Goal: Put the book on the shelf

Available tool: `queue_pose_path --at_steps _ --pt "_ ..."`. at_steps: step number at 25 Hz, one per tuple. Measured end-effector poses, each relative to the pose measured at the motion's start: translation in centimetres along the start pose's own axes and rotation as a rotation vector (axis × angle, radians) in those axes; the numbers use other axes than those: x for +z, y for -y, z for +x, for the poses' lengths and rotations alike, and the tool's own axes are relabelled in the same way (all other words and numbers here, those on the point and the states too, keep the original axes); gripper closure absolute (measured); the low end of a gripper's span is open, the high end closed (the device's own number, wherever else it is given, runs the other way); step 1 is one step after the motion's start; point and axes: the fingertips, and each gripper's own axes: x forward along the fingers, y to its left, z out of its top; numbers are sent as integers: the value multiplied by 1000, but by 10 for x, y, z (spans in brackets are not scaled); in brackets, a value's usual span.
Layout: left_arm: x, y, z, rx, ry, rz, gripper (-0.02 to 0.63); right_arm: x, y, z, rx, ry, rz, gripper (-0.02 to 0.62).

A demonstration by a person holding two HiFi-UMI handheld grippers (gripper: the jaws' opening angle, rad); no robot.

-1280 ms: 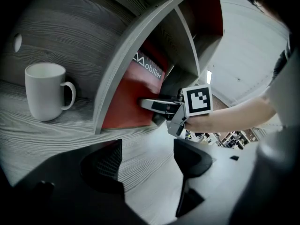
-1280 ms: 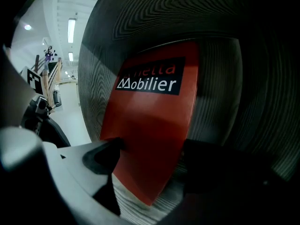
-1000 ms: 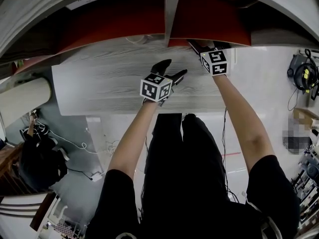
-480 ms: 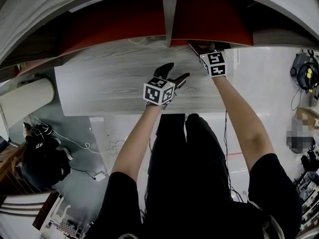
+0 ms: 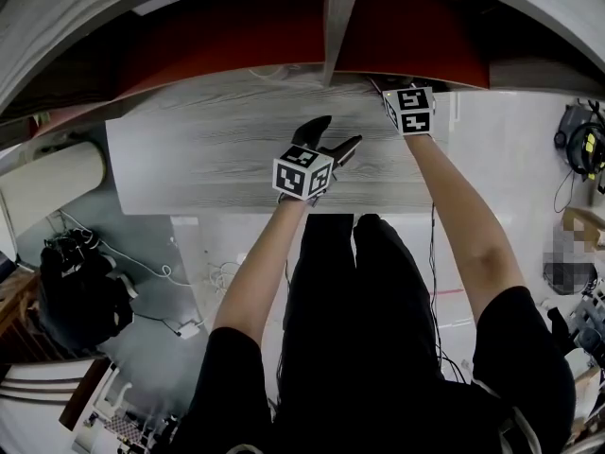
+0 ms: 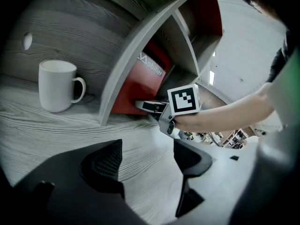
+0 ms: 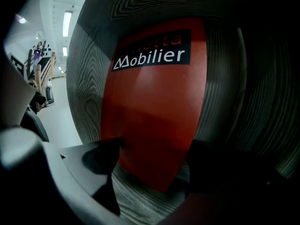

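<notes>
The red book (image 7: 150, 107), with a black "Mobilier" label, stands tilted inside a shelf compartment; the left gripper view shows this book (image 6: 140, 83) leaning just right of the grey divider (image 6: 136, 64). My right gripper (image 7: 154, 158) is open, its jaws spread in front of the book's lower corner, close to or touching the cover. From the head camera, the right gripper (image 5: 389, 89) reaches under the shelf edge. My left gripper (image 5: 336, 132) hovers open and empty over the grey wood tabletop (image 5: 189, 159).
A white mug (image 6: 56, 86) stands in the compartment left of the divider (image 5: 338, 17). Red back panels (image 5: 217, 45) line the shelf. Beyond the table's front edge lie the floor with cables (image 5: 142, 272) and a black bag (image 5: 80, 305).
My right gripper has pushed a little farther into the shelf compartment with the book. My left gripper has stayed almost still over the table.
</notes>
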Motion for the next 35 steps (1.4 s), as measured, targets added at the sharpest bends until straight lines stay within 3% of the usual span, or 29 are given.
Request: queue_pose_path --at_steps 9,17,27,35 --pt "-8 -1 -6 5 -5 -9 285 1 3 12 -45 -12 -4 163" --pt "-4 6 -11 -8 25 -11 285 -31 8 20 -53 -121 55 178" --pt "-17 15 -13 5 23 -22 285 -34 6 12 -40 -112 72 181" --pt "-17 28 -30 35 50 -18 285 -36 -7 -23 -13 -75 180 189"
